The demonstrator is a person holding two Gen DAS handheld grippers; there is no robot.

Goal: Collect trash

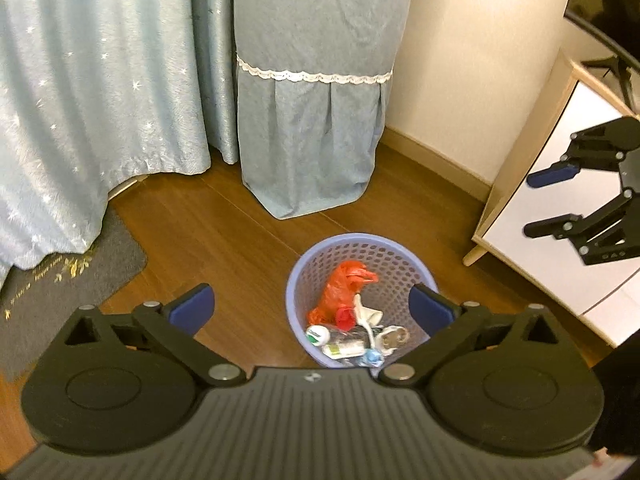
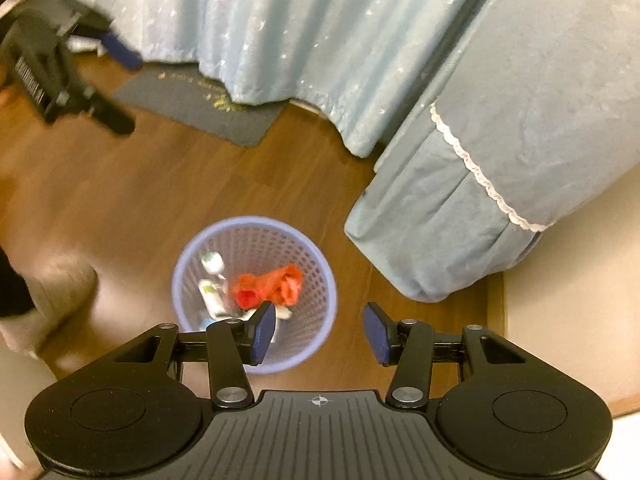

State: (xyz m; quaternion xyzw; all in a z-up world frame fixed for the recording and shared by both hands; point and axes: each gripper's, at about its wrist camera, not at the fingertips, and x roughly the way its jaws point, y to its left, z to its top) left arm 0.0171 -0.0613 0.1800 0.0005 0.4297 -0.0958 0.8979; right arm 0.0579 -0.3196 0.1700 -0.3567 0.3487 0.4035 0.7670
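A lilac mesh waste basket [image 1: 316, 256] [image 2: 312, 264] stands on the wooden floor. Inside lie a crumpled red plastic bag [image 1: 340, 288] [image 2: 276, 284], a white bottle with a green label [image 1: 318, 335] [image 2: 212, 262] and other small wrappers. My left gripper [image 1: 310, 312] hovers above the basket, open and holding nothing; in the right wrist view it appears blurred at the upper left [image 2: 122, 92]. My right gripper [image 2: 320, 332] is open and empty above the basket's right rim; the left wrist view shows it at the far right [image 1: 538, 204].
Pale blue starred curtains [image 1: 80, 100] and a blue fabric cover with lace trim [image 1: 312, 120] hang behind the basket. A grey mat [image 1: 60, 280] lies at the left. A white cabinet with wooden legs [image 1: 560, 200] stands at the right by the cream wall.
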